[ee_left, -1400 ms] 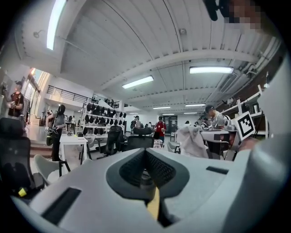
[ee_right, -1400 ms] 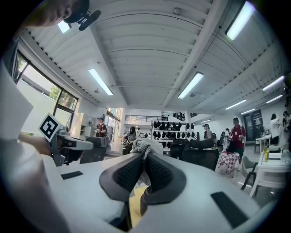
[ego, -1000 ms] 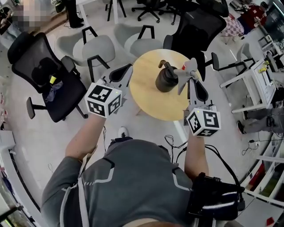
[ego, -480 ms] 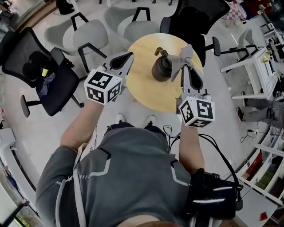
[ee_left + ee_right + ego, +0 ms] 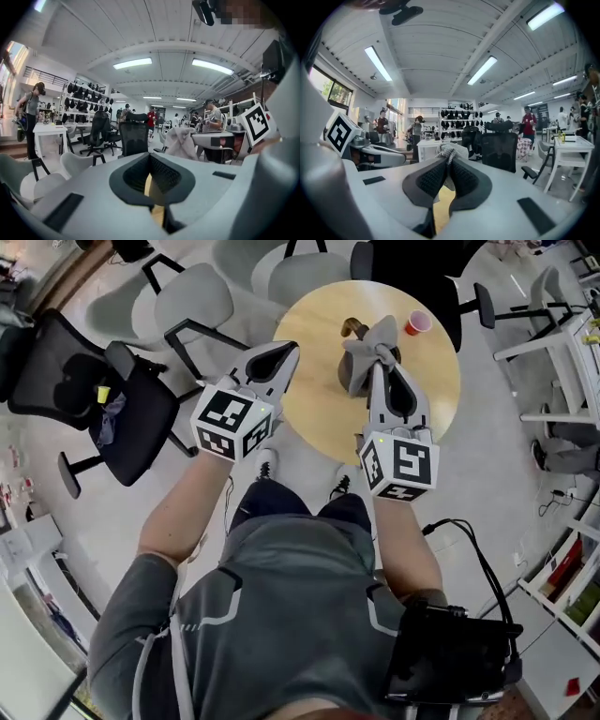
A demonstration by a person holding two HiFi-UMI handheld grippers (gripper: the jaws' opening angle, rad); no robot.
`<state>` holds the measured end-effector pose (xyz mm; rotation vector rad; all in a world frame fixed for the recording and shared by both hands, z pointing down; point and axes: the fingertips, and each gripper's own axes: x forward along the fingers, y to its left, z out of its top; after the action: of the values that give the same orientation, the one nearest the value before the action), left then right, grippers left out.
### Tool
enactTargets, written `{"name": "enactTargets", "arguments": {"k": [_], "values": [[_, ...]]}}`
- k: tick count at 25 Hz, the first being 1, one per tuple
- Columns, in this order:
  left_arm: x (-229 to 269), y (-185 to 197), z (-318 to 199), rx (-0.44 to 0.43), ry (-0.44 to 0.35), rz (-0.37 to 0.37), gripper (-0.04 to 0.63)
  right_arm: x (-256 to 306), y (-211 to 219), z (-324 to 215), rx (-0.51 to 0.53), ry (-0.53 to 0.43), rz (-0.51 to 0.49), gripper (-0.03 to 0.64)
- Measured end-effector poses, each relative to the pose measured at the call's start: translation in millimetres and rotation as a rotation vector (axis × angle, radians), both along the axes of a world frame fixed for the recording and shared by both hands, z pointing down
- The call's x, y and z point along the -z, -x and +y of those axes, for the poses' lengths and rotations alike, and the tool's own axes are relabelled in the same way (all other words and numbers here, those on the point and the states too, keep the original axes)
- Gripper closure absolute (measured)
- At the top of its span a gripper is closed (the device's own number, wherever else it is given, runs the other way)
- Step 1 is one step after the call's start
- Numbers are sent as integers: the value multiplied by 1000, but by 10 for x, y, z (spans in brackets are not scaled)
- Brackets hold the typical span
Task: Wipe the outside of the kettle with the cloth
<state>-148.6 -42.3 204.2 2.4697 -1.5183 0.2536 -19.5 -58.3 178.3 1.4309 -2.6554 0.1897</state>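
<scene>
Head view, right gripper [image 5: 382, 356] jaws clamped on grey cloth [image 5: 377, 334] over kettle [image 5: 352, 373] on round table [image 5: 319, 418], left gripper [image 5: 284, 351] at kettle's nine o'clock, jaws closed, empty.

- This is a big office room.
- Black chairs on wheels [image 5: 89, 395] stand around.
- White desks [image 5: 49, 130] and long ceiling lights [image 5: 132, 63] fill the room.

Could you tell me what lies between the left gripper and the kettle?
Only bare table separates the left gripper from the kettle, per the head view.
</scene>
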Motion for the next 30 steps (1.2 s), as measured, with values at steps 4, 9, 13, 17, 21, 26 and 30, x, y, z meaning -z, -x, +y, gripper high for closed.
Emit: {"name": "enactTargets", "arguments": {"k": [4, 9, 13, 17, 21, 26, 30], "values": [[-249, 156, -92, -98, 18, -9, 588, -361, 309, 11, -131, 26, -15, 572], [-584, 314, -202, -164, 29, -45, 588, -826, 561, -39, -247, 56, -37, 572], [-837, 348, -250, -203, 51, -17, 588, -1211, 553, -128, -373, 85, -17, 572], [-1122, 408, -289, -213, 78, -2, 588, -1524, 600, -263, -450, 106, -4, 572], [-1328, 438, -364, -222, 93, 13, 588, -1751, 625, -411, -525, 113, -5, 572], [-1502, 557, -354, -216, 118, 34, 588, -1914, 639, -516, -626, 106, -8, 572], [-1611, 731, -268, -207, 142, 33, 588, -1996, 625, -598, -726, 116, -42, 572]]}}
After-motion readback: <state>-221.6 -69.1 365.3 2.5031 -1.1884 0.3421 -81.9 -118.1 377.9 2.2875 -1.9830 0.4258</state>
